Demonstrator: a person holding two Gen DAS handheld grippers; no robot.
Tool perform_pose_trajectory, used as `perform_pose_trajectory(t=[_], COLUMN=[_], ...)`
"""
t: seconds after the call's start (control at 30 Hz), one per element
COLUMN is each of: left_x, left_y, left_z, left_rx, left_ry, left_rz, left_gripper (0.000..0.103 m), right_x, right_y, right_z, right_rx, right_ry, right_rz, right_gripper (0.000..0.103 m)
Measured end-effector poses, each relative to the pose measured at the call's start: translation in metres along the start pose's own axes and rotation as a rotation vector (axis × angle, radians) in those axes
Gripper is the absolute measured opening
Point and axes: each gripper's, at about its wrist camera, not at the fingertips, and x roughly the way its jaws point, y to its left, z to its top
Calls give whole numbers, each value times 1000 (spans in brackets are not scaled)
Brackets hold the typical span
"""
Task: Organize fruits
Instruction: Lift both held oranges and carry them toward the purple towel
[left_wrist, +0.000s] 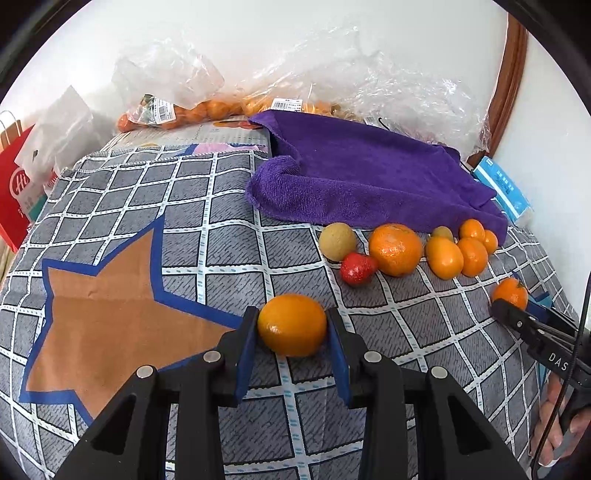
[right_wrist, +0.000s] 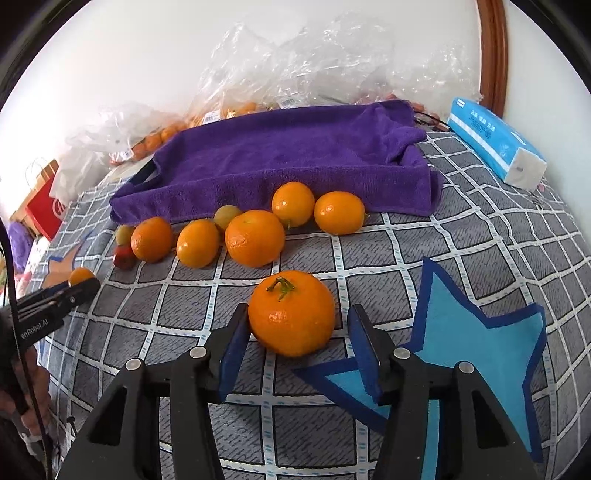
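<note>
In the left wrist view we are clamping the left gripper (left_wrist: 291, 326) on a smooth orange (left_wrist: 291, 325) above the checked cloth (left_wrist: 207, 240), while in the right wrist view the right gripper (right_wrist: 295, 332) fingers are standing parted around a stemmed mandarin (right_wrist: 291, 312), one pad clear, likely for sorting.

Checked cloth (left_wrist: 207, 236) bearing fruit (left_wrist: 395, 249), towel (left_wrist: 369, 177)

Towel (right_wrist: 280, 162): back of the desk (right_wrist: 461, 258), before the bags (right_wrist: 295, 62).
Fruit row (right_wrist: 255, 238): along the towel's near edge.
Stemmed fruit (right_wrist: 291, 314): alone, nearer than the row.
Tissue pack (right_wrist: 495, 140): right of the towel.
</note>
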Motion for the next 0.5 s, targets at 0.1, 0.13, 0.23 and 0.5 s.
perform_pose_trajectory(t=[0.1, 0.13, 0.23, 0.5], left_x=[-1, -1, -1, -4], left_y=[2, 3, 5, 11], left_z=[-1, -1, -1, -2], left_rx=[-12, -17, -30, -55], left_ry=[-1, -1, -3, -12], left_rz=[-8, -15, -31, -68], left_gripper=[34, 33, 33, 33], right_x=[1, 1, 1, -3], right_y=[2, 3, 3, 4], right_z=[0, 0, 0, -2], right_rx=[-10, -12, -10, -16], right_ry=[5, 5, 5, -19], right_rz=[-11, -14, -11, -23], right_gripper=[53, 53, 53, 44])
